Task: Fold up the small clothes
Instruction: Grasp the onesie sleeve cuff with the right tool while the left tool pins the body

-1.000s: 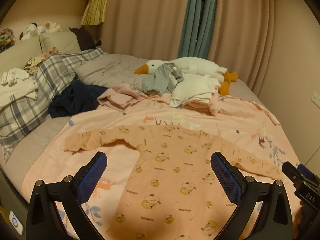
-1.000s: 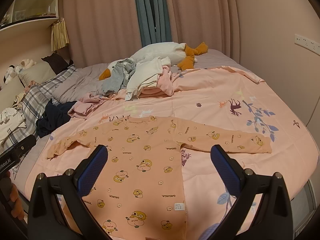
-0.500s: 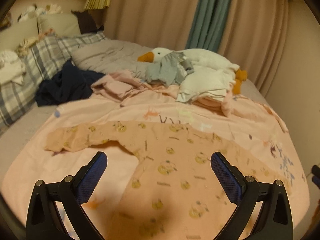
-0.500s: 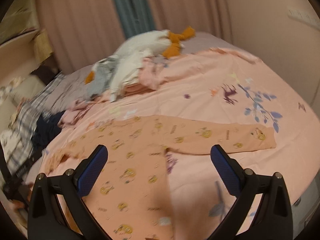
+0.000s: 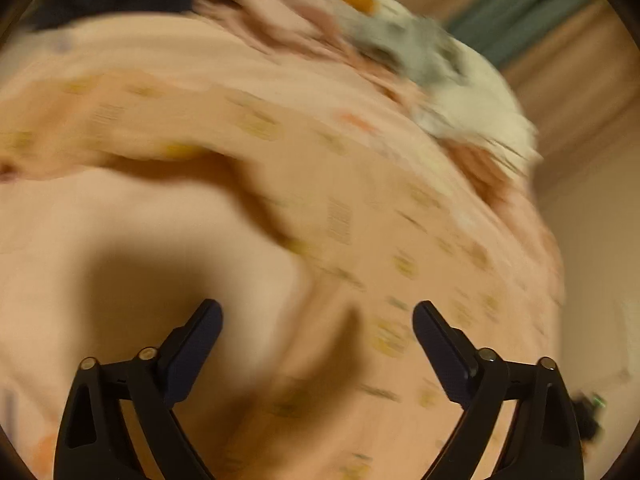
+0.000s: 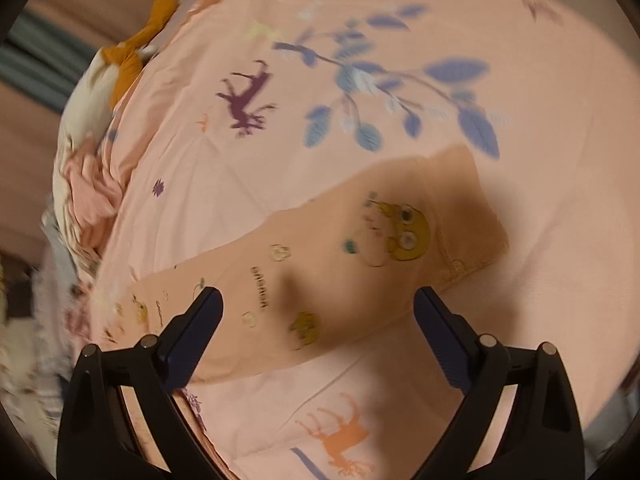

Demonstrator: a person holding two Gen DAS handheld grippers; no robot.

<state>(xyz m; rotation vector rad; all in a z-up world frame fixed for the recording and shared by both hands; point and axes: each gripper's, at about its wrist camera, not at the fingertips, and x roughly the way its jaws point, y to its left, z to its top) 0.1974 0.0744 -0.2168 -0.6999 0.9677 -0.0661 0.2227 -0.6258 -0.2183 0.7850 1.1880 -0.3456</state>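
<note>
A heap of clothes (image 5: 460, 80) lies beyond both wide-open, just-narrowing, empty tongs, the left tongs (image 5: 317, 336) and right tongs (image 6: 318, 320) above the peach top (image 6: 360, 256) spread flat on the bed's pink quilt (image 6: 400, 20).

I note one garment, a peach long-sleeved top (image 6: 340, 280) printed with small yellow cartoon faces and short words. It lies spread flat on the pink bedsheet (image 6: 400, 32). One sleeve reaches out straight, its stitched cuff (image 6: 472, 216) lying flat (the left wrist view is heavily blurred); there the body (image 5: 360, 240) and other sleeve (image 5: 120, 120) show.
</note>
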